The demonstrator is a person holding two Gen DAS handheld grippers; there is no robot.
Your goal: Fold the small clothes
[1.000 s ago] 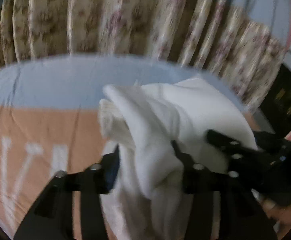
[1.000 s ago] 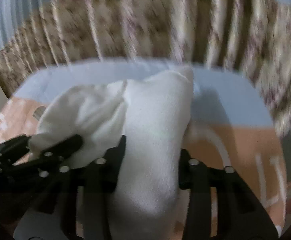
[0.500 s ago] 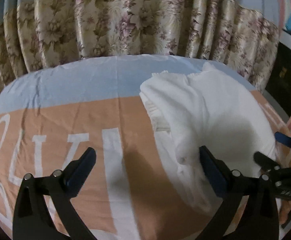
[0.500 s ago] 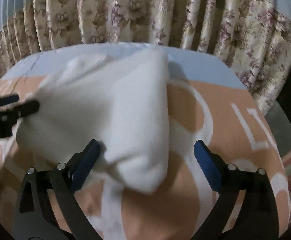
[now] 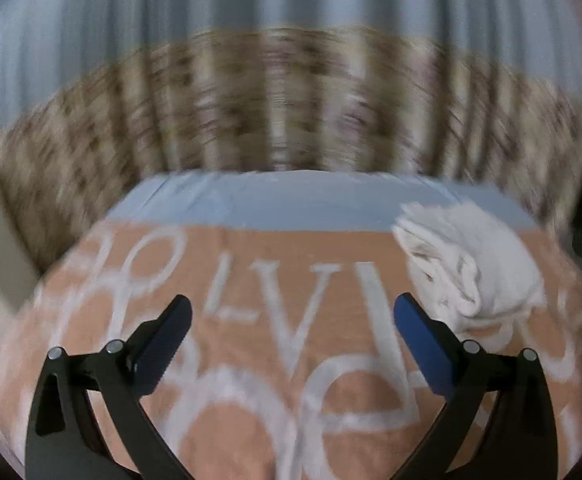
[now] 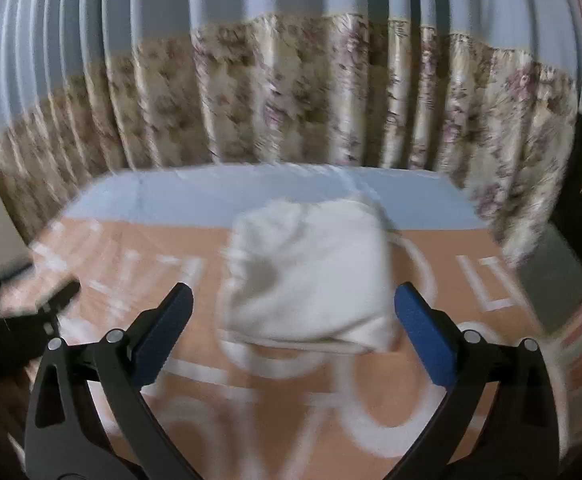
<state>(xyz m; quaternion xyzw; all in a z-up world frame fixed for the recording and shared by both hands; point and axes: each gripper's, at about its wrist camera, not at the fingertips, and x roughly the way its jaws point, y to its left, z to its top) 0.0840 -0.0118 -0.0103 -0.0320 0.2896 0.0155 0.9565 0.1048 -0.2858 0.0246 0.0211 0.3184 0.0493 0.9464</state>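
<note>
Motion blur is smearing the curtain (image 5: 291, 100) and the white letters on the bed (image 5: 251, 208) in the left wrist view, so the word is not reading. The cloth (image 5: 471, 260) folds are showing only softly. In the right wrist view a dark shape (image 6: 39, 312) at the bed's left edge is blurring beyond telling.

Bedspread (image 5: 251, 248) lies bare left of the folded white garment (image 6: 311, 272); curtain (image 6: 291, 100) blocks the far edge

White garment (image 6: 307, 272) on orange, white-lettered sheet (image 6: 431, 408).
</note>
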